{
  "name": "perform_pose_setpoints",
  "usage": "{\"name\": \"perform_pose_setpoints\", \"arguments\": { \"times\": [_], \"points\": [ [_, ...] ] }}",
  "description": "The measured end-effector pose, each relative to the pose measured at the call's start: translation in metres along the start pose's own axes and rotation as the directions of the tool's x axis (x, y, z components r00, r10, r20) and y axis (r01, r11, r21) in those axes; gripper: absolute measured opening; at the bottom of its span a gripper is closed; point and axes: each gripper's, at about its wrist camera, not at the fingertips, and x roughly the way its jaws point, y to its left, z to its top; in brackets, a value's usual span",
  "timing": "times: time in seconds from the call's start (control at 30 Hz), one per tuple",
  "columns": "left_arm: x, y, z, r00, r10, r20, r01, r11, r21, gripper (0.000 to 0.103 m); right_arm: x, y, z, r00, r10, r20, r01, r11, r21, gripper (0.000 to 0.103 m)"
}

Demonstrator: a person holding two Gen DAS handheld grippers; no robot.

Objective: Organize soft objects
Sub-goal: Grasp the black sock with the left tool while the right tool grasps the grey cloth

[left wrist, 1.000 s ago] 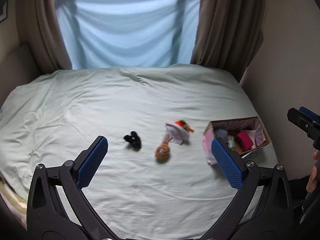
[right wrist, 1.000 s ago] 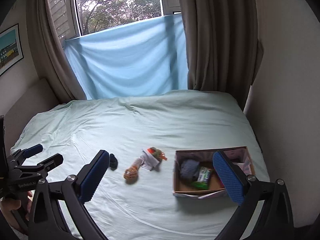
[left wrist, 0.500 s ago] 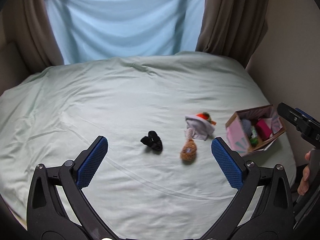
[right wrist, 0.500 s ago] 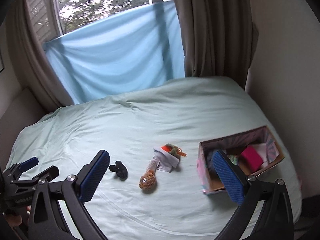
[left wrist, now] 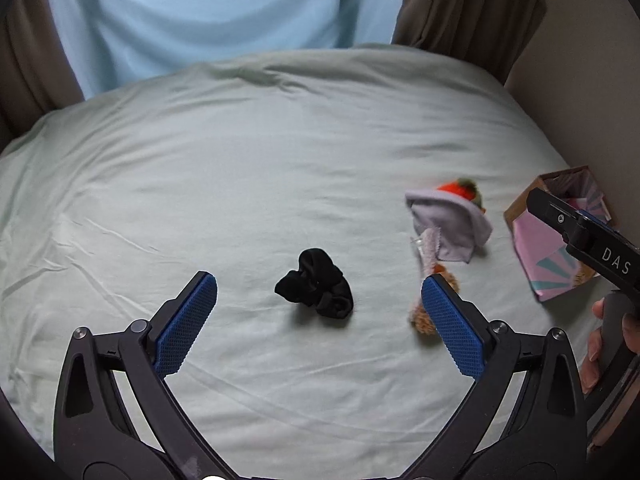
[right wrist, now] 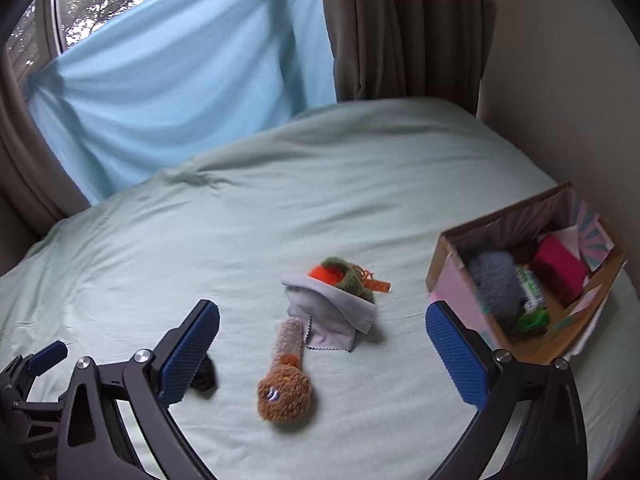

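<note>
- The left gripper (left wrist: 319,308) hovers over the pale green bedsheet (left wrist: 240,160), jaws spread wide and holding nothing.
- Just ahead of it, centred between its fingers, lies the crumpled black fabric bundle (left wrist: 315,283). It looks light, limp and easily squashed, so I would pinch it across its bunched middle.
- The right gripper (right wrist: 322,344) is likewise wide open and empty.
- Between its fingers lies the brown fuzzy plush toy with a speckled handle (right wrist: 285,380). It is probably light and springy, and the narrow handle looks the surest hold.
- Just beyond it sits the folded grey cloth (right wrist: 334,312), thin and floppy, with an orange-and-green plush (right wrist: 340,274) partly tucked in it.
- Ahead to the right stands the open cardboard box with pink patterned sides (right wrist: 452,280), already holding soft items.
</note>
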Motion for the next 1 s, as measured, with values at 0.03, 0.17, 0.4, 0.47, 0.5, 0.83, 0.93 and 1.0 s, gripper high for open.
{"name": "perform_pose_setpoints", "arguments": {
  "times": [0.03,0.17,0.4,0.47,0.5,0.83,0.93,1.0],
  "points": [
    [0.009,0.001,-0.001,1.0,-0.004,-0.007,0.004,1.0,-0.003,0.102,0.009,0.0,-0.003,1.0,-0.004,-0.003,0.004,1.0,0.007,0.103],
    [0.052,0.001,-0.008,0.999,-0.02,-0.032,0.019,1.0,-0.009,0.101,0.044,-0.001,-0.013,1.0,-0.023,-0.015,0.023,0.999,0.036,0.102],
    [0.116,-0.006,-0.021,0.998,-0.027,-0.065,0.028,1.0,0.014,0.097,0.1,-0.01,-0.022,0.997,-0.076,-0.024,0.078,0.992,0.101,0.097],
    [0.128,-0.007,-0.024,0.997,-0.027,-0.076,0.028,1.0,0.007,0.094,0.115,-0.014,-0.025,0.996,-0.086,-0.035,0.09,0.988,0.126,0.094],
    [0.135,-0.007,-0.026,0.996,-0.027,-0.082,0.027,1.0,0.003,0.091,0.118,-0.015,-0.026,0.995,-0.089,-0.037,0.093,0.987,0.134,0.091],
    [0.144,-0.01,-0.027,0.995,0.002,-0.097,0.001,1.0,0.029,0.05,0.141,-0.018,-0.045,0.991,-0.088,-0.102,0.105,0.979,0.177,0.05],
    [0.143,-0.011,-0.025,0.995,-0.001,-0.095,0.005,0.999,0.041,0.039,0.138,-0.016,-0.052,0.988,-0.107,-0.11,0.124,0.978,0.167,0.034],
    [0.141,-0.013,-0.026,0.996,-0.003,-0.092,0.007,0.999,0.044,0.034,0.135,-0.017,-0.054,0.989,-0.099,-0.108,0.116,0.978,0.172,0.026]
  ]
}}
